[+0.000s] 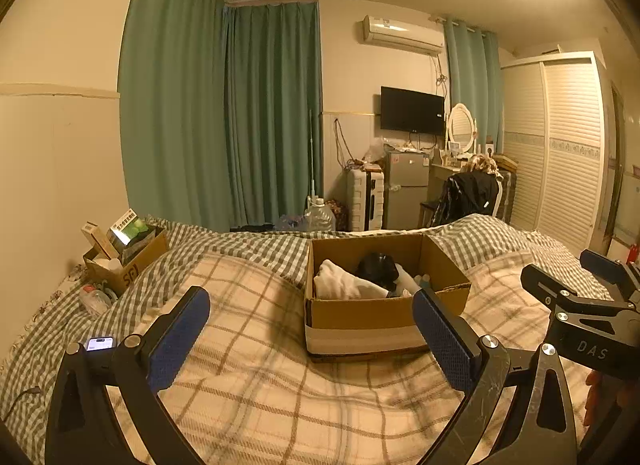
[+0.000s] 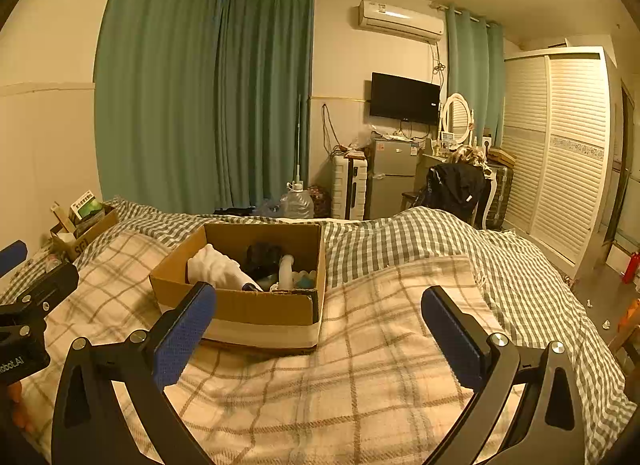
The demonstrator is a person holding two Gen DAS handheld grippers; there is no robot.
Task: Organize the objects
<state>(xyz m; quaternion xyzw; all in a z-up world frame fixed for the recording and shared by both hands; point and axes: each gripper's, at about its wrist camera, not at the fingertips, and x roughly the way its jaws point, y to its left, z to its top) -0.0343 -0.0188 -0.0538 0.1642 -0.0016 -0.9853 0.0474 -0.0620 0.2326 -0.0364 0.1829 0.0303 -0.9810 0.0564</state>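
- Left tool [image 1: 310, 331]: jaws spread wide, nothing between the blue pads [image 1: 180, 339]; it hangs over the plaid blanket [image 1: 248, 405] on the bed.
- Right tool [image 2: 318, 331]: jaws likewise wide apart and empty, over the same blanket, seen at 3 o'clock in the left wrist view.
- Cardboard box [image 1: 360, 315]: sits open on the blanket at 12 o'clock from the left tool, at 11 o'clock from the right tool [image 2: 260, 307].
- Inside the box: a white cloth [image 1: 344, 283] on the left, a black item [image 1: 378, 267] behind it, a white tube [image 2: 286, 271] beside that; smaller pieces are too jumbled to name.
- Second, smaller box [image 1: 120, 265]: at 10 o'clock by the wall, well apart, holding upright packets, one green-and-white [image 1: 130, 227].
- A lit phone [image 1: 100, 343] lies on the bed just behind the left tool's left finger.
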